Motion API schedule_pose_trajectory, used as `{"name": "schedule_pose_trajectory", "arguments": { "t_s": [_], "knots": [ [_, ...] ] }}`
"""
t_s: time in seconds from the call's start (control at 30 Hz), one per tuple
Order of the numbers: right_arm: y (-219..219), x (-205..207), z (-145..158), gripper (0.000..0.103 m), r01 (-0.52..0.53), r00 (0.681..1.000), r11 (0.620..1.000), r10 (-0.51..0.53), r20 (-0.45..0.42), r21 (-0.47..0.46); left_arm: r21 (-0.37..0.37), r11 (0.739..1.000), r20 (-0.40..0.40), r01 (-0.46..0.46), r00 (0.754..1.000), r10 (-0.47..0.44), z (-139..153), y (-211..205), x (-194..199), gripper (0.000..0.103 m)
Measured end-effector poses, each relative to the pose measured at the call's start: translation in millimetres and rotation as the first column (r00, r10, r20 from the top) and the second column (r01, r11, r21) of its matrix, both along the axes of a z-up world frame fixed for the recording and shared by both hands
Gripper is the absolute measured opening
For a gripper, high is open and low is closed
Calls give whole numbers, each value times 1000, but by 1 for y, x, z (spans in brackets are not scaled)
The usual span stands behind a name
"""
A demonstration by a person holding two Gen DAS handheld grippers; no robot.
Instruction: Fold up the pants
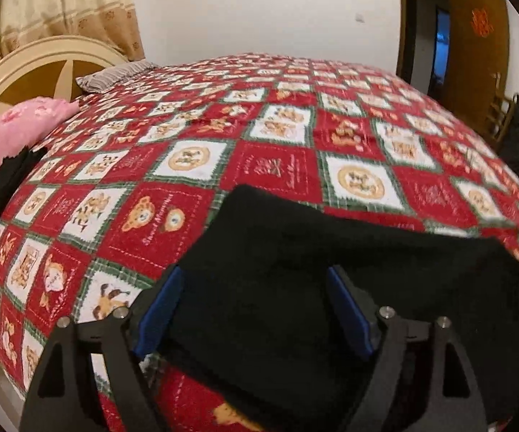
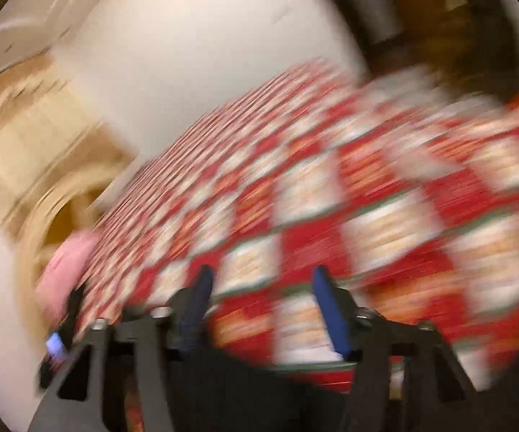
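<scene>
the black pants [image 1: 295,288] lay as a soft, matte, fuzzy-edged slab of folded cloth on the near part of the bed, their upper edge running in a rounded corner and then slanting down to the right. the left gripper [image 1: 255,288] hung over them with its two blue-padded fingers [image 1: 165,309] spread wide apart, one at either side of the dark fabric, clamping nothing; whether the pads brushed the cloth could not be told. the bedspread [image 1: 277,151] was a plush quilted cover in red and white squares edged with green plaid, printed with bears and biscuit rounds. at the head end sat one pink fleecy pillow [image 1: 14,136], one grey striped pillow [image 1: 112,75], and a second piece of black cloth [image 1: 4,187] lying against the pink one. behind them curved a cream headboard [image 1: 32,72] with brown panels, and beige patterned curtains [image 1: 68,7] hung above. a brown wooden door [image 1: 475,54] stood at the far right.

the right wrist view was heavily smeared. the right gripper [image 2: 263,291] showed two blue pads [image 2: 331,309] held well apart with only the red and white cover between them, nothing pinched. a dark strip of pants [image 2: 245,392] showed below it, between the black finger arms.
</scene>
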State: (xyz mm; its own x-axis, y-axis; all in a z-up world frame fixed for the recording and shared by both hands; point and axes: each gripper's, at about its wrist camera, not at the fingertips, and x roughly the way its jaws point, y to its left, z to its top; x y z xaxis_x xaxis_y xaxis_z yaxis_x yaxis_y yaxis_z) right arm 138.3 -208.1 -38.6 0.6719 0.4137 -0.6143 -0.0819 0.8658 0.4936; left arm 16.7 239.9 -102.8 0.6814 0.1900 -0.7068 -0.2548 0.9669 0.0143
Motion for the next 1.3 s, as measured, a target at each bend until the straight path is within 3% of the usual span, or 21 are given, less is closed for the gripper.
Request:
{"name": "schedule_pose_trajectory", "arguments": {
  "t_s": [0.03, 0.1, 0.13, 0.2, 0.3, 0.4, 0.47, 0.5, 0.53, 0.57, 0.67, 0.77, 0.83, 0.93, 1.1, 1.3],
  "knots": [
    [-35, -5, 3, 62, 125, 992, 989, -126, -16, -74, -6, 1000, 6, -4, 1000, 4, 2, 1, 0, 84],
    [-88, -6, -2, 62, 297, 941, 920, -328, -85, -256, -12, 1000, 15, -6, 1000, 7, 5, 2, 1, 84],
    [-108, -3, -10, 62, 326, 914, 885, -385, -129, -332, -16, 1000, 20, -5, 1000, 6, 6, 1, 2, 84],
    [-136, 0, -26, 62, 361, 871, 842, -458, -178, -400, -24, 1000, 13, 3, 1000, -3, 4, -1, 5, 84],
    [-156, 8, -51, 62, 368, 829, 813, -507, -237, -452, -31, 999, -44, -8, 999, 6, -8, -4, 12, 84],
    [-160, 11, -74, 63, 356, 796, 814, -521, -307, -458, 40, 999, -52, 2, 999, 1, -10, -14, 9, 84],
    [-159, 7, -74, 60, 352, 798, 797, -530, -288, -491, 41, 999, -57, 16, 998, -14, -7, -15, 6, 84],
    [-159, 5, -74, 56, 355, 796, 792, -535, -284, -496, 36, 999, -58, 18, 998, -16, -6, -14, 4, 84],
    [-161, 3, -73, 40, 365, 789, 785, -546, -282, -501, 30, 999, -59, 16, 998, -14, -4, -13, 2, 84],
    [-166, -1, -71, 20, 380, 787, 786, -552, -276, -488, 21, 1000, -56, 13, 998, -12, -1, -12, 1, 84],
    [-179, -7, -70, 5, 373, 800, 825, -518, -303, -425, 7, 1000, -27, 21, 999, -20, 13, -14, -3, 84],
    [-189, -21, -62, 4, 378, 821, 861, -482, -306, -341, 17, 998, 13, 56, 998, -56, 29, -26, -6, 84],
    [-197, -46, -41, 4, 409, 857, 874, -467, -219, -262, 27, 994, 46, 104, 993, -105, 43, -43, -8, 84],
    [-200, -80, -16, 4, 442, 879, 879, -464, -111, -176, 23, 986, 79, 167, 983, -169, 56, -65, -11, 84],
    [-224, -183, -6, 4, 530, 848, 848, -530, 0, -12, 41, 951, 107, 305, 946, -308, 70, -115, -14, 84],
    [-244, -255, -44, 4, 595, 804, 802, -593, -39, 54, 41, 901, 100, 432, 896, -434, 73, -165, -24, 84]
  ]
}}
